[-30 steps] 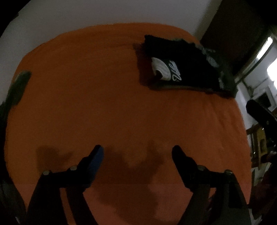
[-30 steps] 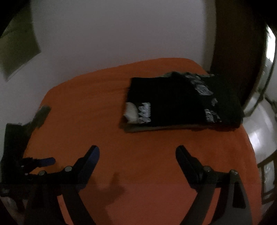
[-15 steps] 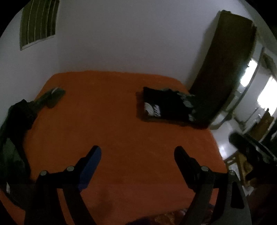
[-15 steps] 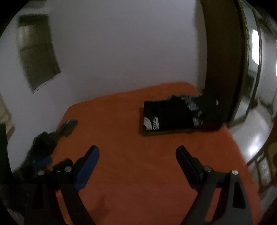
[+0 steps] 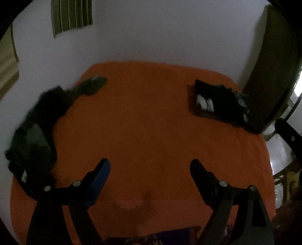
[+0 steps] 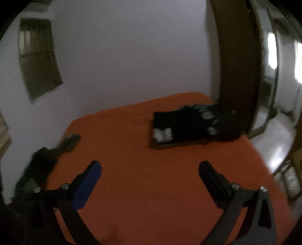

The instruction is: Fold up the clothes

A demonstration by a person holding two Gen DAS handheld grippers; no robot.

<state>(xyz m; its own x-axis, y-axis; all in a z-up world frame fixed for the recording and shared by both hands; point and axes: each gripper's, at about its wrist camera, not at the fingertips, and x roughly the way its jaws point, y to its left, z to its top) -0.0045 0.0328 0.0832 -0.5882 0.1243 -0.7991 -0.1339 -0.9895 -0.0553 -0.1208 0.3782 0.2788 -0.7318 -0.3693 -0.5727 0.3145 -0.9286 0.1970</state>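
Dim room, low light. Bed (image 5: 151,132) with orange sheet fills the lower half in both views. Plain white wall (image 5: 169,34) behind it at 12 o'clock. Louvred window (image 5: 72,17) at 11 o'clock in the left wrist view; a taller window (image 6: 39,60) at 9–10 o'clock in the right wrist view. Dark brown wooden door (image 6: 236,66) at 1–2 o'clock, standing at the bed's far right corner. Bright daylight through the doorway (image 6: 271,52) at 3 o'clock. Pale glossy floor (image 6: 277,145) right of the bed.
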